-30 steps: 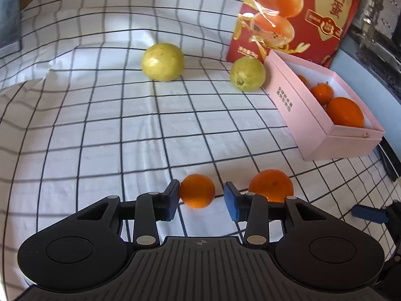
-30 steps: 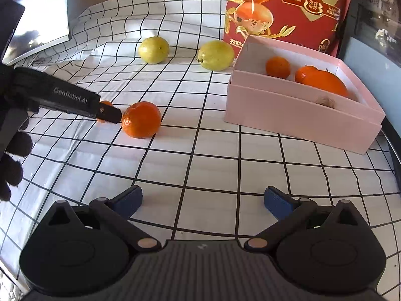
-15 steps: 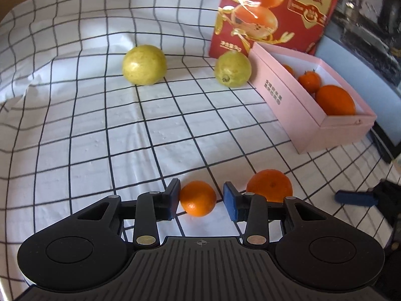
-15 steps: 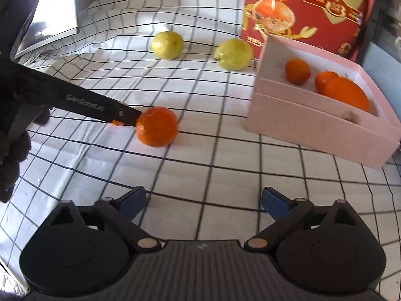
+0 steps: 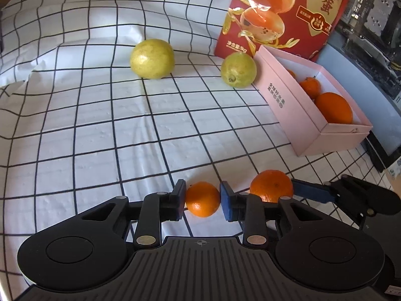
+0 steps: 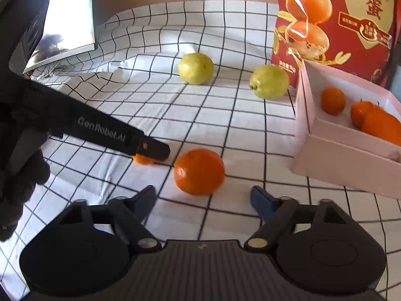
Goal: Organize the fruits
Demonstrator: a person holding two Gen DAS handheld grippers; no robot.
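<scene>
left wrist view: left gripper (image 5: 202, 199) pinches the small round orange mandarin (image 5: 202, 199) for boxing; right gripper (image 6: 202, 198) gapes before the bigger orange (image 6: 199, 171).

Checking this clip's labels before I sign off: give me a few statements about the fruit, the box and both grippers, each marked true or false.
1. The left gripper has its pads on either side of the small orange. True.
2. The right gripper is shut on the big orange. False: its jaws are wide open, and that orange lies on the cloth ahead of them.
3. The pink box is empty. False: it holds three orange fruits.
4. Two yellow-green fruits lie on the cloth outside the box. True.
5. The red bag stands behind the box. True.
</scene>
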